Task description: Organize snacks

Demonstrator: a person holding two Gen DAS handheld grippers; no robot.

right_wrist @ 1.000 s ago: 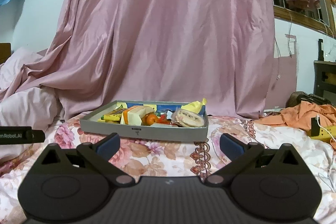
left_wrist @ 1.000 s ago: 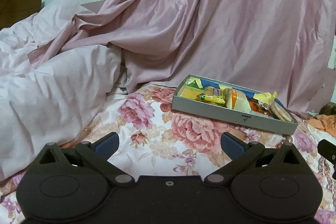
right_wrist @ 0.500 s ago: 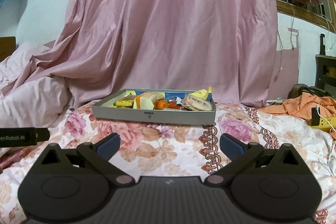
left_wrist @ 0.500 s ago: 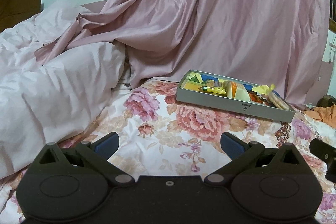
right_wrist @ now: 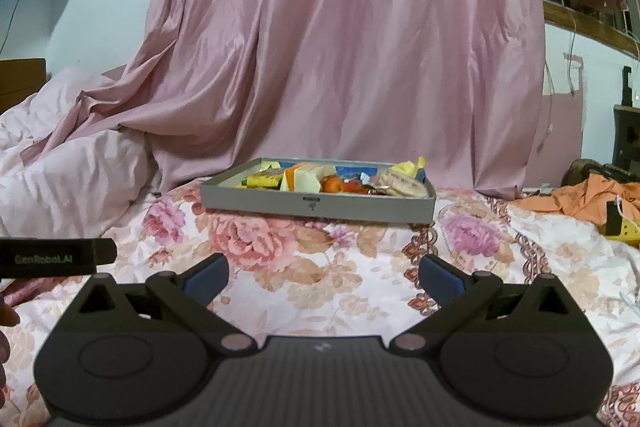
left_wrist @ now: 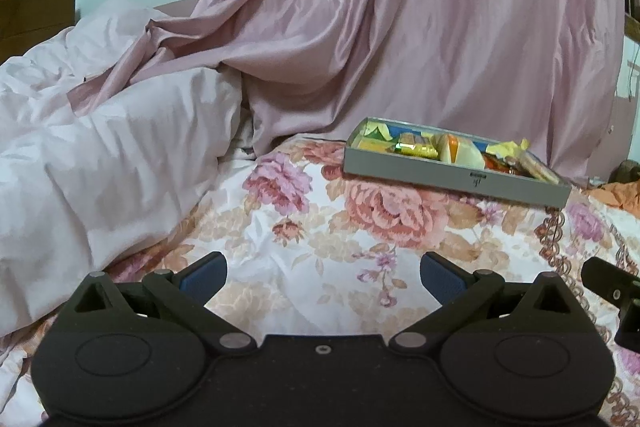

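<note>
Right wrist view: grey tray (right_wrist: 318, 205) of snacks (right_wrist: 304, 181) sits on floral bed (right_wrist: 320, 267), well ahead. Both grippers' jaws open, empty. Wrappers likely light, crinkly, slippery; pinch packet mid-body.

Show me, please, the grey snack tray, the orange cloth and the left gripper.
grey snack tray (right_wrist: 320, 205), right wrist view, front wall.
orange cloth (right_wrist: 576, 197), right wrist view, crumpled middle.
left gripper (left_wrist: 323, 277), left wrist view, between fingertips.

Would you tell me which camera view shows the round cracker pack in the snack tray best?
The right wrist view: the cracker pack faces the camera at the grey tray's right end. In the left wrist view it is only an edge-on sliver at the far corner.
</note>
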